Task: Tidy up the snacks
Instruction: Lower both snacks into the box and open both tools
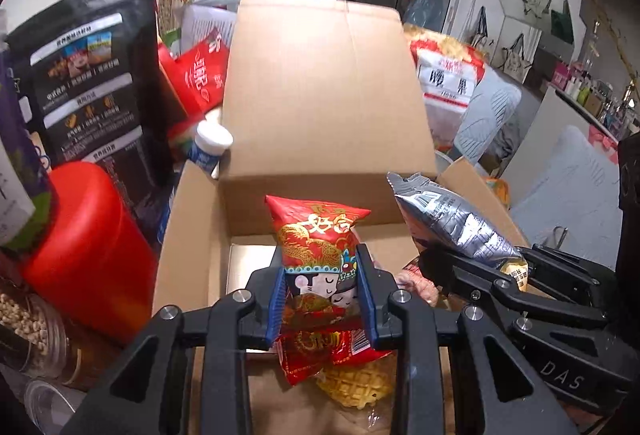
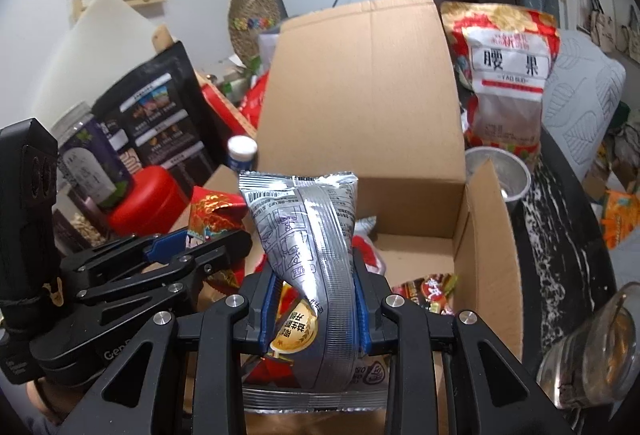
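My left gripper (image 1: 322,275) is shut on a red snack packet (image 1: 320,247) with cartoon faces and holds it over the open cardboard box (image 1: 192,235). My right gripper (image 2: 314,289) is shut on a silver snack packet (image 2: 308,235) and holds it over the same box (image 2: 484,243). Each gripper shows in the other's view: the right one (image 1: 472,267) with the silver packet (image 1: 452,219), the left one (image 2: 188,247) with the red packet (image 2: 212,211). Other packets (image 2: 432,291) and a yellow waffle pack (image 1: 356,379) lie in the box.
The box's raised back flap (image 1: 320,95) blocks the far side. A red canister (image 1: 84,247), a black pouch (image 1: 92,75) and jars stand to the left. A cashew bag (image 2: 508,71), a metal cup (image 2: 500,171) and a glass jar (image 2: 592,351) are on the right.
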A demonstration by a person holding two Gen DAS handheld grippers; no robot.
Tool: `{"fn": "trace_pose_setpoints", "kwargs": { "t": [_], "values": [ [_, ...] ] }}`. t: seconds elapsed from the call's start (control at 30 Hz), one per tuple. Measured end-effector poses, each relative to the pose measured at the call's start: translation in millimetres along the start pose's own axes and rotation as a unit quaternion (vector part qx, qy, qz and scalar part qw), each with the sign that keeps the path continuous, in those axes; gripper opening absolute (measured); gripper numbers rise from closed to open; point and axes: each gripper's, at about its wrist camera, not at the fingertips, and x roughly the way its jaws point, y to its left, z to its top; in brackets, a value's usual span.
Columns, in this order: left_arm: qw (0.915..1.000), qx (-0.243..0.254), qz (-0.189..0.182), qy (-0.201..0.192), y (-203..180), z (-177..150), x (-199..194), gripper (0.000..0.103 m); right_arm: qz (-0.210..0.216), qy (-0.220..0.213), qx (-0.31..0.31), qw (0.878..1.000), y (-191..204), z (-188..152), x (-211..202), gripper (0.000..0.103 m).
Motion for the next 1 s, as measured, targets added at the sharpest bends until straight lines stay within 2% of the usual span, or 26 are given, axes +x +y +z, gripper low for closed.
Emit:
{"fn": "trace_pose_setpoints", "kwargs": {
  "t": [0.2, 0.47, 0.57, 0.73, 0.8, 1.0],
  "values": [
    [0.9985, 0.005, 0.028, 0.047, 1, -3, 24, 0.031, -0.01, 0.04, 0.006, 0.999, -4, -6, 22, 0.031],
    [0.9911, 0.01, 0.076, 0.109, 6, -9, 51, 0.031, -0.044, 0.071, -0.008, 0.996, -5, -13, 38, 0.032],
    [0.9907, 0.018, 0.08, 0.108, 4, -9, 51, 0.032, -0.045, 0.082, -0.003, 0.996, -7, -13, 42, 0.035],
    [0.9902, 0.018, 0.081, 0.113, 2, -8, 52, 0.033, -0.059, 0.073, 0.001, 0.996, -10, -11, 35, 0.052],
    [0.9905, 0.016, 0.08, 0.111, 1, -7, 51, 0.033, -0.056, 0.066, 0.003, 0.996, -11, -9, 29, 0.055],
    [0.9918, 0.019, 0.084, 0.094, -3, -5, 36, 0.034, -0.062, 0.048, -0.007, 0.997, -5, -5, 15, 0.056]
  ]
}}
